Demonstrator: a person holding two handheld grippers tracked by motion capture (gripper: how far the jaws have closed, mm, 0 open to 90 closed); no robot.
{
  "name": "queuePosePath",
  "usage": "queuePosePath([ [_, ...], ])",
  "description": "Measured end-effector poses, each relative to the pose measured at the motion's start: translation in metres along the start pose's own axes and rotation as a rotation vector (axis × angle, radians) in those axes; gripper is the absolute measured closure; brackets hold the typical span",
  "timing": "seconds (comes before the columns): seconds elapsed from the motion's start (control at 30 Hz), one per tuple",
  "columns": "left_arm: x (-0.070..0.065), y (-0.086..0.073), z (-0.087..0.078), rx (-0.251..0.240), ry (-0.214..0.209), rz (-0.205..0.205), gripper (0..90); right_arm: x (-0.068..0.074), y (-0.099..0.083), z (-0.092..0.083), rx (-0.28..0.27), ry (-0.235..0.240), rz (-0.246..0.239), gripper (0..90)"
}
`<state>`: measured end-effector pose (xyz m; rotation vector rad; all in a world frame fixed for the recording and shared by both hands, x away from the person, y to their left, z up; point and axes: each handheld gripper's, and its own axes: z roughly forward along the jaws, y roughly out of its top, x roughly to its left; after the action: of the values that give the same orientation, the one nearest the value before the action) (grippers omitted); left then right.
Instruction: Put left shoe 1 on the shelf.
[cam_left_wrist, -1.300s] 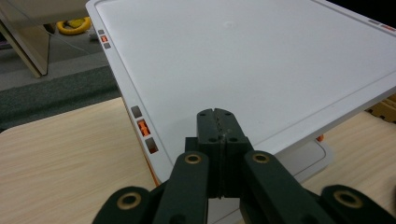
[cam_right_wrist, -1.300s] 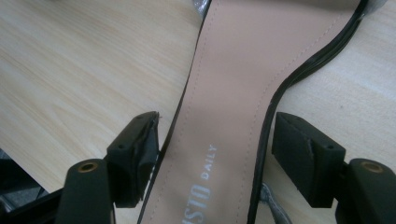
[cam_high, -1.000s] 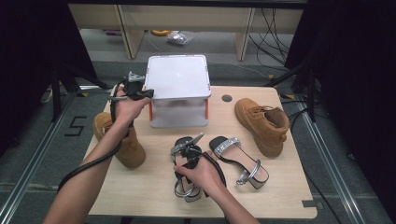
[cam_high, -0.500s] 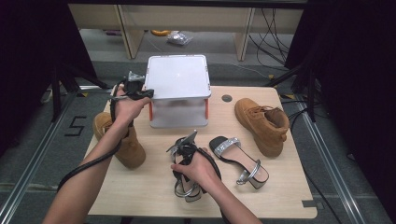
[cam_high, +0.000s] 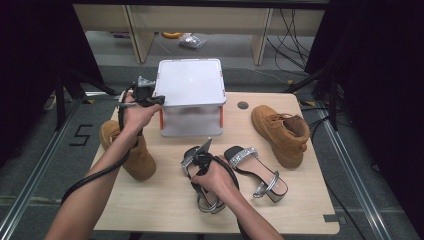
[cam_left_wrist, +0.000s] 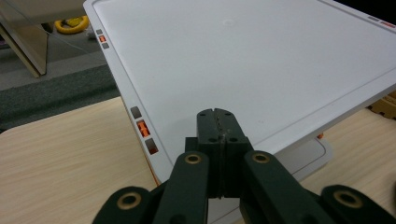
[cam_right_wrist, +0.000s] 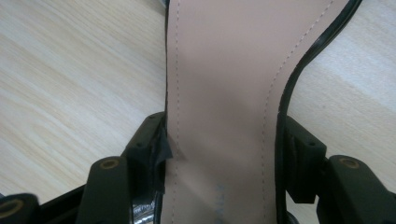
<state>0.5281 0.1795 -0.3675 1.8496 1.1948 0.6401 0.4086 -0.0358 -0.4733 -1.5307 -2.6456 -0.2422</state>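
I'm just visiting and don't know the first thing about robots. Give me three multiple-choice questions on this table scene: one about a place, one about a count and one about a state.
1. Where does the white box stand?
A. At the far middle of the table
B. At the near edge
C. On the floor

2. How many tan boots lie on the table?
A. One
B. Two
C. Four

3. How do the left gripper's jaws stand?
A. Wide apart
B. Closed on a boot
C. Pressed together

Answers:
1. A, the high view shows the box at the table's far side.
2. B, one boot lies on each side of the box.
3. C, the left gripper view shows the tips meeting over the box's lid.
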Motion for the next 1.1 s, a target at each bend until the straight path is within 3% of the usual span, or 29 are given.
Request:
queuePosePath([
  [0.1, 0.001, 0.000, -0.001, 0.012, 0.000, 0.013, 89.6, 0.000, 0.001, 0.000, 0.010, -0.001, -0.015, 42.7],
  [0.17, 0.001, 0.001, -0.001, 0.014, 0.000, 0.014, 89.6, 0.002, 0.002, 0.000, 0.024, -0.003, 0.003, 42.5],
  [0.37, 0.001, 0.000, 0.000, 0.002, -0.004, -0.002, 89.6, 0.004, 0.007, 0.000, 0.074, -0.029, -0.026, 41.4],
  [0.5, 0.000, 0.000, 0.000, 0.003, -0.001, 0.002, 89.6, 0.005, 0.008, 0.001, 0.080, -0.029, -0.024, 41.3],
  [0.57, 0.000, 0.000, -0.001, 0.010, 0.000, 0.015, 89.6, 0.003, 0.009, 0.003, 0.070, -0.038, -0.058, 41.3],
  [0.6, 0.000, 0.000, -0.001, 0.011, 0.001, 0.016, 89.6, 0.004, 0.009, 0.002, 0.085, -0.029, -0.030, 41.3],
  [0.8, 0.001, 0.000, -0.001, 0.013, 0.000, 0.016, 89.6, 0.004, 0.011, 0.005, 0.092, -0.031, -0.034, 40.9],
  [0.83, 0.001, 0.000, -0.001, 0.013, -0.001, 0.015, 89.7, 0.002, 0.011, 0.007, 0.078, -0.041, -0.062, 40.8],
  [0.87, 0.000, 0.000, 0.000, 0.002, 0.000, 0.002, 89.6, 0.002, 0.012, 0.009, 0.067, -0.057, -0.060, 40.6],
  [0.9, 0.000, 0.000, 0.000, 0.001, -0.001, 0.003, 89.6, 0.005, 0.012, 0.008, 0.089, -0.056, -0.012, 40.8],
  [1.07, 0.001, 0.001, -0.001, 0.016, 0.000, 0.018, 89.7, 0.002, 0.012, 0.008, 0.083, -0.045, -0.034, 42.1],
  [1.1, 0.001, 0.001, -0.001, 0.016, 0.000, 0.018, 89.6, 0.003, 0.012, 0.007, 0.084, -0.053, -0.011, 42.4],
])
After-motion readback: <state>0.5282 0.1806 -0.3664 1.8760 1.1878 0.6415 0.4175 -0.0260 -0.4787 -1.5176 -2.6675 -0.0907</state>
